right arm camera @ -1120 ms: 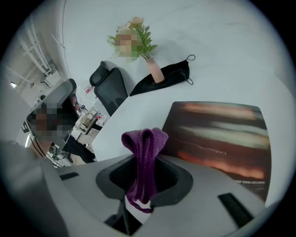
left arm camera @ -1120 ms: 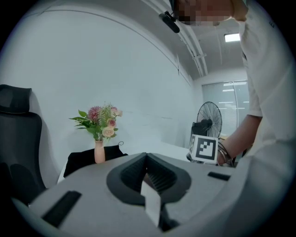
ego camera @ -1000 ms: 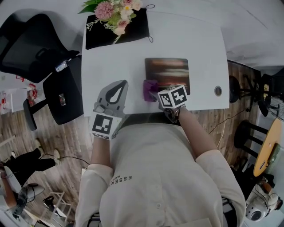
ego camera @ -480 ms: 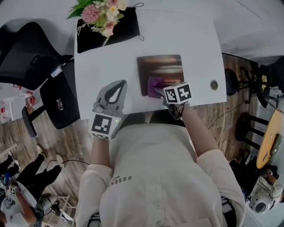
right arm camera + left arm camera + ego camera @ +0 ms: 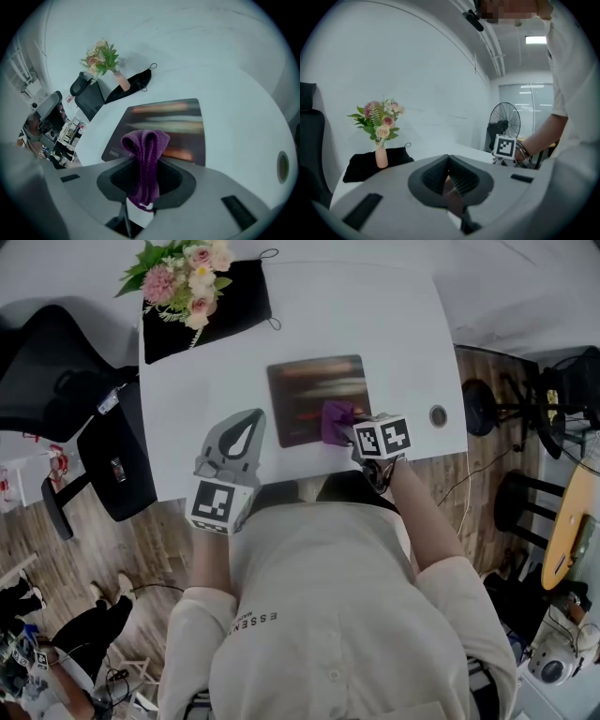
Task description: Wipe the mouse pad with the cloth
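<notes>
Purple knitted cloth [image 5: 336, 420] [image 5: 145, 154] is hanging folded in a soft loop from the right gripper [image 5: 347, 429] [image 5: 145, 174], whose jaws are closing tightly on it. The cloth is sitting over the near right part of the mouse pad [image 5: 305, 395] [image 5: 173, 126]; whether it is pressing on the surface cannot be told. The pad, a dark flat rectangle streaked with pale and orange bands, is lying on a smooth white table [image 5: 394, 324] near its front edge. A small pale label at the pad's near left corner is showing in the right gripper view, too small to read.

The left gripper [image 5: 251, 418] [image 5: 449, 176] is hovering over the table just left of the pad, apart from it, its ribbed jaws meeting at the tips with nothing between them. Both grippers are carrying cubes printed with black-and-white square markers [image 5: 382, 437].

At the table's far left corner, a slim pink vase of pink and cream flowers [image 5: 178, 277] [image 5: 379, 124] is standing on a black fabric [image 5: 225, 306] with a thin cord. A round grommet [image 5: 438, 415] is sitting in the tabletop right of the pad. A black office chair [image 5: 56, 381] is standing beside the table on wood-look flooring. The person's pale shirt [image 5: 328, 634] is showing the letters "ESSEN"; the rest is running into a fold.
</notes>
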